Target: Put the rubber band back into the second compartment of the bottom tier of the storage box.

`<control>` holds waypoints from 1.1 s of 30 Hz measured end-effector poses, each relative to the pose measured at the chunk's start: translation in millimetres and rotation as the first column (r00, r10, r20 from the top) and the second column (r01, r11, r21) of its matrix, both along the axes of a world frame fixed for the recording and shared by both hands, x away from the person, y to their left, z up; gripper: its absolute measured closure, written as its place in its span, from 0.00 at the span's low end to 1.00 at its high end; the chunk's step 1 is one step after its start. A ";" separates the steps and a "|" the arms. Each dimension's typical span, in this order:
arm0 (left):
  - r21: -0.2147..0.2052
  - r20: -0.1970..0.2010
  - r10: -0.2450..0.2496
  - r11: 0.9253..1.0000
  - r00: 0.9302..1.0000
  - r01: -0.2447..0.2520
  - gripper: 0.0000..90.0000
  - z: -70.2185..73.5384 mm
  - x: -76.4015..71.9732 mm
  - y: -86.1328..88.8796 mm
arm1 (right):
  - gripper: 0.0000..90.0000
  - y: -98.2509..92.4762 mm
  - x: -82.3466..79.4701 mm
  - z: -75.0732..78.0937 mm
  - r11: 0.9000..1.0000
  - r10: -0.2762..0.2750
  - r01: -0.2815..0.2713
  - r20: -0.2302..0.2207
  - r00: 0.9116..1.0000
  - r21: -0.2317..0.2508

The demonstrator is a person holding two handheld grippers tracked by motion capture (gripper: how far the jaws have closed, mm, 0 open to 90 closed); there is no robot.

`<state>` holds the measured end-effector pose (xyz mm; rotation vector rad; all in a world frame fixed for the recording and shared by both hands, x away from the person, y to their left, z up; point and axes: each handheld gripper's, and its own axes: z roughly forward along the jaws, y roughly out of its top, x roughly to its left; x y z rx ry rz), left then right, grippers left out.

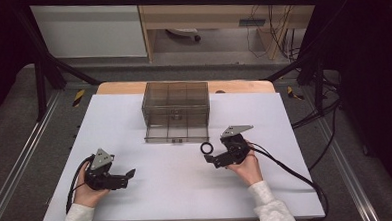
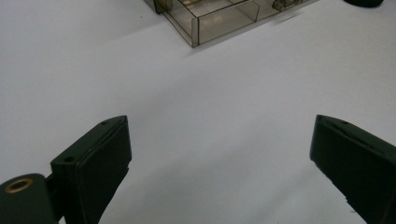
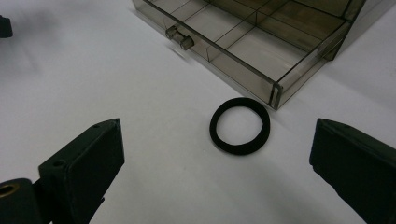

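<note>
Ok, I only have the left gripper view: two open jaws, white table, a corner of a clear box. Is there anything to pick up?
Observer: Yes, a black ring lies flat on the table, just in front of the clear box's pulled-out drawer.
Operator: Which gripper is closer to it?
Observer: The right gripper; the ring lies ahead of its open jaws, untouched.
Operator: Is the drawer free?
Observer: Its visible compartments look empty.
</note>
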<state>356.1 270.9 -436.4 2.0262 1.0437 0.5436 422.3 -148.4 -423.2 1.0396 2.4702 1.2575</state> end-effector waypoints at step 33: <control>0.001 -0.004 -0.006 1.000 1.000 0.006 0.06 -0.5 1.0 -0.4 | 0.39 22.1 21.2 -13.9 0.996 0.051 -0.052 -0.021 0.999 -0.066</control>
